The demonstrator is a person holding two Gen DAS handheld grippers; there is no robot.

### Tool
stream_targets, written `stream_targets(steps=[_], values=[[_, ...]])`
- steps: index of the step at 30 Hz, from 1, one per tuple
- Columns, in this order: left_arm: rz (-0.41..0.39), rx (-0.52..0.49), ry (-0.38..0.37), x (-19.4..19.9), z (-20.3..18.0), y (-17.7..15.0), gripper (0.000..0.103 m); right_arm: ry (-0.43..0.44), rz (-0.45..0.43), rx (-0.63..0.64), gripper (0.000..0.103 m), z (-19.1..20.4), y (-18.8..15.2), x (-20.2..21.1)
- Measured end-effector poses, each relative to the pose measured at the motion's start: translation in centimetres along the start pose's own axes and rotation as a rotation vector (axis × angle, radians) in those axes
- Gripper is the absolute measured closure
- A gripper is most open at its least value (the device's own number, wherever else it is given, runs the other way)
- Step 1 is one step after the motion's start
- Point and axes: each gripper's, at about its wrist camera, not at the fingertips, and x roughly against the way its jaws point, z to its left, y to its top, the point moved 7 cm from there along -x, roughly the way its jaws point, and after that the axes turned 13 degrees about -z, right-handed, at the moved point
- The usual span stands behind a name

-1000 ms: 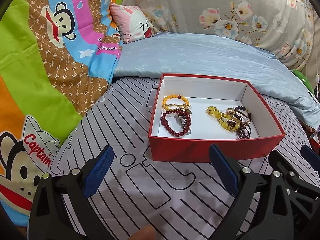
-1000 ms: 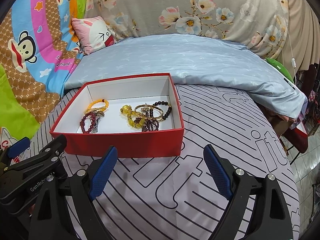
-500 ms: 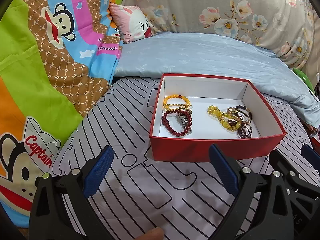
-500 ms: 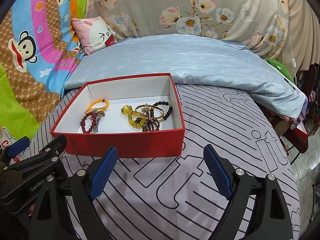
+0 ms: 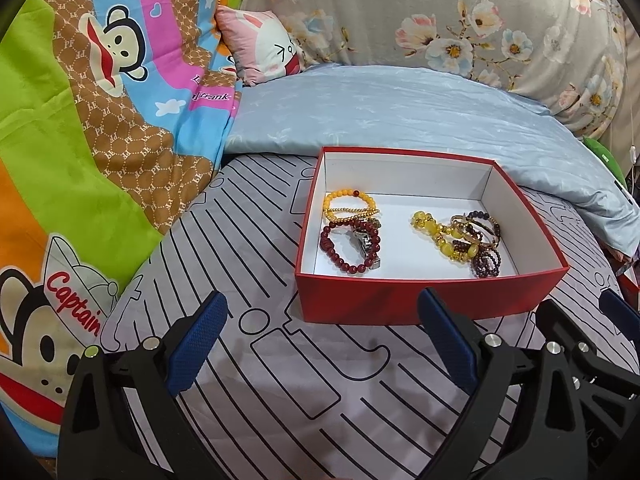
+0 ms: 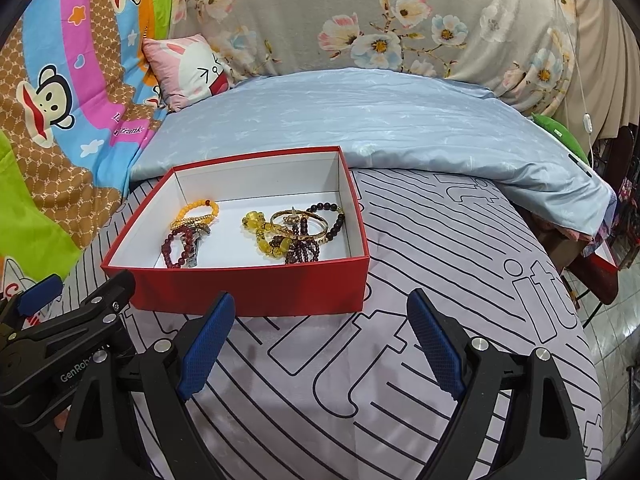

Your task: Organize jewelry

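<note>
A red box point(image 5: 420, 300) point(image 6: 248, 288) with a white inside sits on the striped bed sheet. In it lie an orange bead bracelet point(image 5: 348, 196) point(image 6: 198, 208), a dark red bead bracelet point(image 5: 344, 248) point(image 6: 176, 248) with a small metal piece, and a tangle of yellow, gold and dark bead bracelets point(image 5: 460, 236) point(image 6: 296, 232). My left gripper point(image 5: 324, 316) stands open just short of the box's near wall, nothing between its blue pads. My right gripper point(image 6: 320, 316) is open too, empty, at the box's near right corner. The left gripper's frame point(image 6: 60, 344) shows at the right wrist view's lower left.
A pale blue quilt point(image 5: 380, 120) lies behind the box, with a floral cover point(image 5: 440, 20) and a pink cartoon pillow point(image 5: 260, 44) beyond. A colourful monkey-print blanket point(image 5: 80, 120) rises on the left. The bed's edge and tiled floor point(image 6: 612, 340) are at the right.
</note>
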Motion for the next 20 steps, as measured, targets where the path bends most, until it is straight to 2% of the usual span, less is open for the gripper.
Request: stream_targets(steps=[20], values=[[0.004,-0.013,0.005,-0.14,-0.02,0.07,0.012,-0.006,0.0,0.01,0.019,0.11,0.06,-0.27]])
